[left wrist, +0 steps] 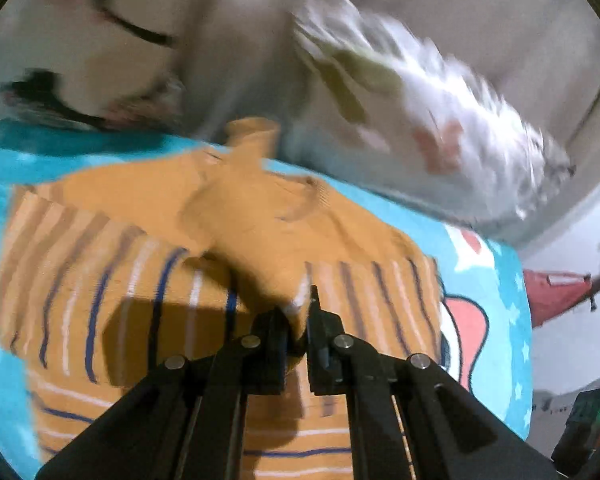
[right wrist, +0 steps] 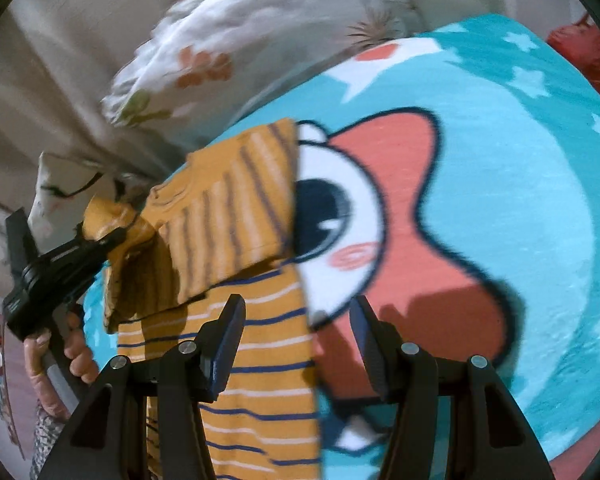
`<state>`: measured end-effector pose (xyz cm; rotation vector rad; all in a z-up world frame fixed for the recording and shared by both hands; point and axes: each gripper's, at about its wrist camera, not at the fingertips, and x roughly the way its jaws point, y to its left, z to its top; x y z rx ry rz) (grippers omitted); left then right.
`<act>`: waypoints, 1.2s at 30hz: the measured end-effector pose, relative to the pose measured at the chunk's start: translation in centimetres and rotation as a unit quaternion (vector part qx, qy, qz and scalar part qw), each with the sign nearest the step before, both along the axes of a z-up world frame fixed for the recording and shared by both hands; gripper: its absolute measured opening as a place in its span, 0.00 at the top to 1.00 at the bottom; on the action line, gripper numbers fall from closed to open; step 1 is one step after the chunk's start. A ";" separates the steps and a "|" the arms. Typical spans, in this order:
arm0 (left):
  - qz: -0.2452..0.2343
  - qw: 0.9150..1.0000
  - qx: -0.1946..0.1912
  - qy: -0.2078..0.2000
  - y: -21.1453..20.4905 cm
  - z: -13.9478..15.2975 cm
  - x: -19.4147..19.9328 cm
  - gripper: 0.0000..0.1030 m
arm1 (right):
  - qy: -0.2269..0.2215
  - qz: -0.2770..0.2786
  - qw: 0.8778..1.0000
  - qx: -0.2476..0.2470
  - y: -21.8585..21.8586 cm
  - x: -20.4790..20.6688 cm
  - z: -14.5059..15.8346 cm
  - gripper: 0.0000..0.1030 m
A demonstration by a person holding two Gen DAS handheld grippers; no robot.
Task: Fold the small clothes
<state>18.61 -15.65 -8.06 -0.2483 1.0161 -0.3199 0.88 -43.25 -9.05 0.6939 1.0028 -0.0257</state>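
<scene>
The left claw (left wrist: 298, 312) pinched a plain orange sleeve of the striped sweater (left wrist: 112, 264), lifting it over the body. The right claw (right wrist: 298, 344) hung spread wide, touching nothing, above the sweater's edge on the turquoise cartoon blanket (right wrist: 520, 208). A floral pillow (right wrist: 204, 48) lay beyond.

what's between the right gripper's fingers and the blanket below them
Mostly nothing: the right gripper hangs open over bare blanket in the right wrist view, with only the striped sweater edge under its left finger.
</scene>
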 end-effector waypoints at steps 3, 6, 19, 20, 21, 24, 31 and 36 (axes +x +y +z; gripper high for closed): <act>-0.026 0.999 -0.010 0.021 -3.5 -1.7 0.6 0.94 | 0.007 -0.008 1.000 0.000 -2.0 -0.4 -0.7 0.42; -0.041 0.999 -0.006 0.029 -5.9 -2.6 0.7 0.94 | 0.011 -0.012 1.000 0.000 -3.1 -0.3 -1.2 0.42; -0.059 0.994 -0.068 0.067 -4.1 -2.8 -3.1 0.48 | -0.025 0.041 0.999 -0.013 -1.3 4.5 0.2 0.42; -0.048 0.994 -0.069 0.069 -2.9 -2.6 -3.9 0.47 | -0.030 0.049 0.998 -0.016 -0.8 5.3 0.4 0.42; -0.038 0.995 -0.068 0.069 -1.7 -2.4 -4.7 0.46 | -0.035 0.058 0.998 -0.020 -0.1 6.2 0.6 0.42; 0.009 0.997 -0.041 0.065 2.4 -2.1 -7.1 0.44 | -0.049 0.079 0.995 -0.034 1.7 9.3 1.1 0.40; 0.128 0.989 -0.017 0.069 11.1 -2.2 -11.8 0.44 | -0.020 0.104 0.992 -0.072 6.0 16.5 -0.8 0.36; 0.192 0.978 0.012 0.080 15.5 -2.4 -15.4 0.44 | -0.006 0.097 0.994 -0.054 5.6 17.3 -3.0 0.91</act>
